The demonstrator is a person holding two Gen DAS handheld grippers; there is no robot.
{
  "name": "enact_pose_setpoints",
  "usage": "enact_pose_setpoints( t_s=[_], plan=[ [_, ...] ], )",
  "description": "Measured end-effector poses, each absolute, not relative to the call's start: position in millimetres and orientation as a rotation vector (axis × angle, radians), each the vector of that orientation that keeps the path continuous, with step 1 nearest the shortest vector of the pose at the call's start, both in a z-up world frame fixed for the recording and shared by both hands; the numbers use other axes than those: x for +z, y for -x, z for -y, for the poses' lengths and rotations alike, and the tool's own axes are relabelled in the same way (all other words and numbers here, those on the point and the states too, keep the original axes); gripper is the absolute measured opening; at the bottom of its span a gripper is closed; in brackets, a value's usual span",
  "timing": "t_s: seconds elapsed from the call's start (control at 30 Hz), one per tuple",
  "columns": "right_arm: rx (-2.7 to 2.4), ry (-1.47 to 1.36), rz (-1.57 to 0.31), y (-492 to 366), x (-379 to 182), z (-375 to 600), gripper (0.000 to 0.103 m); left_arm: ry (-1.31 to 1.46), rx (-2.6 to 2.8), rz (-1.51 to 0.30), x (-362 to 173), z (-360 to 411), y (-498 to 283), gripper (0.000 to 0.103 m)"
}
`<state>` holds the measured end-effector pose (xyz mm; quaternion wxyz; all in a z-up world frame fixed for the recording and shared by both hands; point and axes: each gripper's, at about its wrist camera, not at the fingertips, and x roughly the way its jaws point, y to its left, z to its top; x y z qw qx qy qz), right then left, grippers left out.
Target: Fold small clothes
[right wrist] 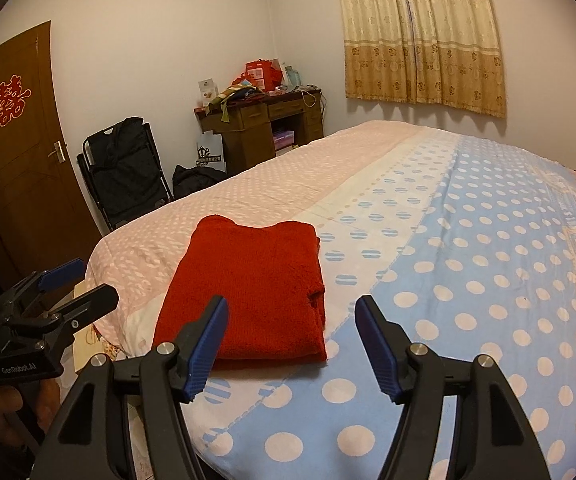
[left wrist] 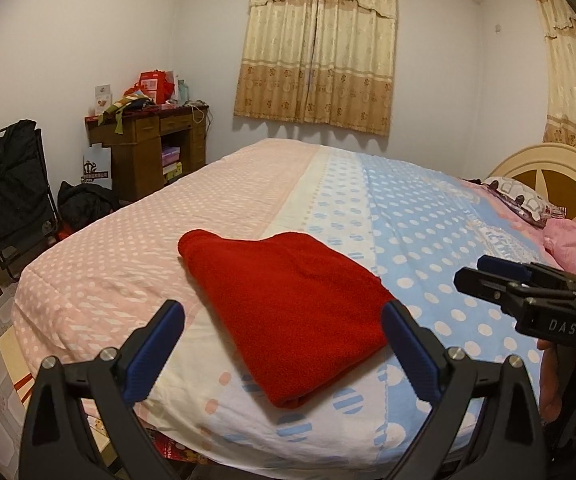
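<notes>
A red knitted garment (left wrist: 288, 312) lies folded into a flat rectangle near the foot edge of the bed; it also shows in the right wrist view (right wrist: 251, 288). My left gripper (left wrist: 283, 320) is open and empty, held above the garment's near end. My right gripper (right wrist: 292, 320) is open and empty, its fingers just right of the garment's near right corner. The right gripper shows from the side in the left wrist view (left wrist: 488, 276), to the right of the garment. The left gripper shows at the left in the right wrist view (right wrist: 83, 284).
The bed has a polka-dot cover (right wrist: 468, 280) in pink, cream and blue. Pillows (left wrist: 528, 204) and a headboard (left wrist: 536, 164) are at the far right. A cluttered wooden desk (left wrist: 147, 136), a black folding chair (left wrist: 11, 196) and a door (right wrist: 15, 140) stand on the left.
</notes>
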<state>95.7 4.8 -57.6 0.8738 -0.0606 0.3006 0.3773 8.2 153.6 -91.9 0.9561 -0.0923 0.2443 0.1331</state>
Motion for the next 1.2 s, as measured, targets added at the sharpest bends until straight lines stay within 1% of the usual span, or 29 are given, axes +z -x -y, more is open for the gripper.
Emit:
enact_pose_setpoints(
  t_s=[0.83,1.03,1.2],
  plan=[
    [0.787,0.120,-0.649,-94.3,-65.3,-0.3,0.067,0.178,0.269,-0.497,-92.2,-150.3,-9.4,0.101],
    [0.783,0.108,-0.630,-94.5,-63.6,1.7,0.067,0.175,0.268,-0.494,-91.1,-150.1,-9.7,0.101],
    [0.773,0.091,-0.621,-96.6,-60.4,4.4,0.067,0.157,0.278,-0.482,-88.3,-150.2,-8.7,0.103]
  ],
)
